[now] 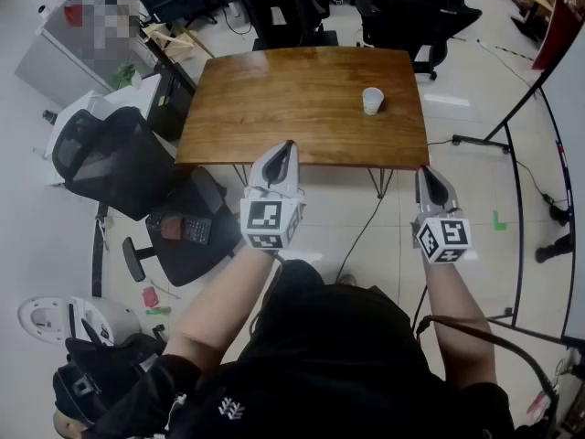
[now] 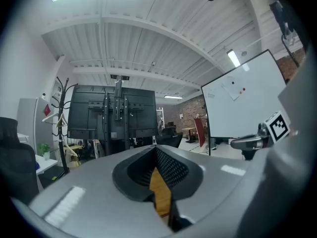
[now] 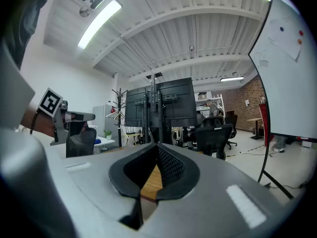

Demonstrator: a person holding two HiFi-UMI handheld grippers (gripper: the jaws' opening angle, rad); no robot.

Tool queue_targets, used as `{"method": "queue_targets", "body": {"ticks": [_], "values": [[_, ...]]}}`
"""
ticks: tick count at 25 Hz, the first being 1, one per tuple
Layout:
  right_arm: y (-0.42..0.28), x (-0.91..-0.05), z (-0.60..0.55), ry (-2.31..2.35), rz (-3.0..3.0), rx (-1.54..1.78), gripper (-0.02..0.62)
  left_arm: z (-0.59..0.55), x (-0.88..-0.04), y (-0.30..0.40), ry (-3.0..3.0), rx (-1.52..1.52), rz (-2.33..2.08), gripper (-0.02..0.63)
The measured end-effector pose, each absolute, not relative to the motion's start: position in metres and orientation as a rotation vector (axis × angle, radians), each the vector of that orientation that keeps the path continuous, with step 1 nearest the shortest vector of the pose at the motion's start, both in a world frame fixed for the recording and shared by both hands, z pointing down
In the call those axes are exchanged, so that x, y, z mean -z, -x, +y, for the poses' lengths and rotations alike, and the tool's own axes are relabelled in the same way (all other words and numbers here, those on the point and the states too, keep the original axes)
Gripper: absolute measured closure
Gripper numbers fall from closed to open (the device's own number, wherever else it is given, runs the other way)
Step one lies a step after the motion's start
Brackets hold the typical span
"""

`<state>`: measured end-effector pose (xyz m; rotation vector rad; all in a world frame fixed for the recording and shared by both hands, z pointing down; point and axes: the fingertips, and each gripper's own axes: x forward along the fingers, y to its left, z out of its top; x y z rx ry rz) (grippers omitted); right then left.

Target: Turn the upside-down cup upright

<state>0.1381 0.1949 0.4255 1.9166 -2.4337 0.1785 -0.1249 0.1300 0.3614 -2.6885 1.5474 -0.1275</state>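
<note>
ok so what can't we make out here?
- Cup, head view: too small to tell which end is up.
- Cup, gripper views: not visible, blocked by the left gripper and right gripper themselves.
- Head view, top-left corner: covered by a mosaic patch.

Light was bright and even, coming from ceiling tubes (image 3: pixel 99 16) that burned out white in both gripper views. The table (image 1: pixel 306 99) carried a mild sheen towards its far edge, and shadows on the floor (image 1: pixel 457 181) were faint. Both gripper views bent hard at the edges, with dark corners and soft foregrounds. The head view was sharp.
</note>
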Motion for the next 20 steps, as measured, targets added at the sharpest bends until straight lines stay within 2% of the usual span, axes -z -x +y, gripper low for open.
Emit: {"method": "queue_targets", "body": {"ticks": [10,20], "values": [[-0.158,-0.428,0.169,-1.936,-2.424,-0.189,0.592,0.107,-0.374,0.102,2.704,0.168,1.493,0.606],[-0.173,-0.426,0.089,-1.96,-2.365,-0.158,0.592,0.008,-0.38,0.082,2.749,0.133,1.437,0.606]]}}
